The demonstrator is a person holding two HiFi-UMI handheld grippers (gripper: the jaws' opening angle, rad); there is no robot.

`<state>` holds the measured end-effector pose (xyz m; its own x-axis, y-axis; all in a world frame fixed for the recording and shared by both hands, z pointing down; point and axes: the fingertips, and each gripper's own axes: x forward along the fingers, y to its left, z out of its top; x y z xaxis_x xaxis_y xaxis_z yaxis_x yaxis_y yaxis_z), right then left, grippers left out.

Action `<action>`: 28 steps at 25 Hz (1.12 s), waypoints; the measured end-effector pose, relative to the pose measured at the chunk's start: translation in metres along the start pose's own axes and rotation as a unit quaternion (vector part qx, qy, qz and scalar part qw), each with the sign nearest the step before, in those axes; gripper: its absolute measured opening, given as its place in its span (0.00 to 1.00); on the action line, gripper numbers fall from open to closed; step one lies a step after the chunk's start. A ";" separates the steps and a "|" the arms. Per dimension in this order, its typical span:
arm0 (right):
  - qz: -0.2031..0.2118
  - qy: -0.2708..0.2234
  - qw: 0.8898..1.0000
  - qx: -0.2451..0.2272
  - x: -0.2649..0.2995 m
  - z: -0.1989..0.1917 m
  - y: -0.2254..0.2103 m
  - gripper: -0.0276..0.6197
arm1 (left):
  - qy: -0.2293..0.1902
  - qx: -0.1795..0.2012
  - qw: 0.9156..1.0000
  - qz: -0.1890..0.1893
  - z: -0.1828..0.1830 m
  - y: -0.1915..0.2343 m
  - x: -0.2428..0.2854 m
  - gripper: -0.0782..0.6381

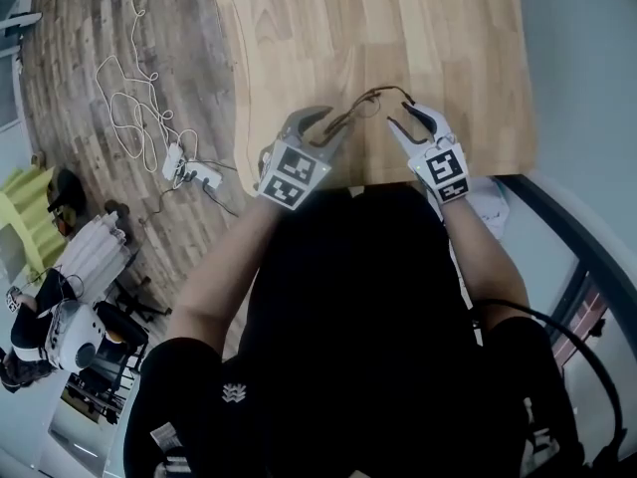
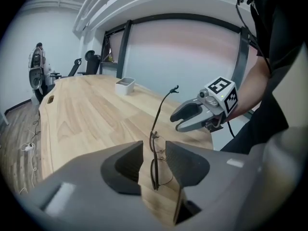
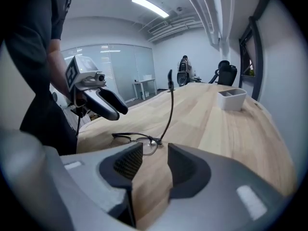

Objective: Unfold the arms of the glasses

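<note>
Nearest the head camera, a black shirt (image 1: 358, 307) is filling the lower frame, and beyond it both grippers are hovering over the near edge of the table (image 1: 299, 28). From there the glasses (image 1: 370, 96) are showing only as a thin wire shape stretching left to right between the left gripper (image 1: 323, 119) and the right gripper (image 1: 406, 118).

The right gripper view is adding more. The frame (image 3: 137, 139) is lying on the wood, running across the picture, while one arm (image 3: 171, 100) is standing up from its right end with the hooked tip on top. That claw's jaws are standing apart with only bare table between the pads (image 3: 126, 165), and the glasses are sitting just beyond the tips. The left gripper is hanging above and to the left of the frame there, clear of it.

The left gripper view is looking at the frame edge-on, its long axis running away along the jaws. Its jaws are gaping as well, with the frame showing in the gap but touching neither pad (image 2: 180, 162). A white tray (image 2: 125, 84) is standing far up the table.
</note>
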<state>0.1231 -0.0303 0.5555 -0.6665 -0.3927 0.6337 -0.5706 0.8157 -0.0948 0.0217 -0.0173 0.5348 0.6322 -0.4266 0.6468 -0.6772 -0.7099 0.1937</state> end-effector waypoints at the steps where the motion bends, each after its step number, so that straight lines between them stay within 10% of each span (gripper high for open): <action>1: 0.001 0.003 1.000 0.003 -0.001 -0.004 0.005 0.28 | 0.009 0.000 1.000 -0.003 -0.006 -0.001 0.004 0.32; 18: -0.016 0.005 0.999 0.034 -0.020 -0.010 0.012 0.28 | 0.080 0.018 0.997 -0.013 -0.014 -0.005 0.040 0.16; 28: 0.056 -0.067 0.995 0.043 -0.015 0.017 0.038 0.28 | 0.033 0.036 0.999 -0.021 -0.011 -0.013 0.028 0.15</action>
<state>0.1033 -0.0009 0.5297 -0.7833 -0.3596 0.5072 -0.5245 0.8202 -0.2285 0.0438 -0.0138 0.5588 0.6317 -0.3584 0.6874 -0.6201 -0.7658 0.1706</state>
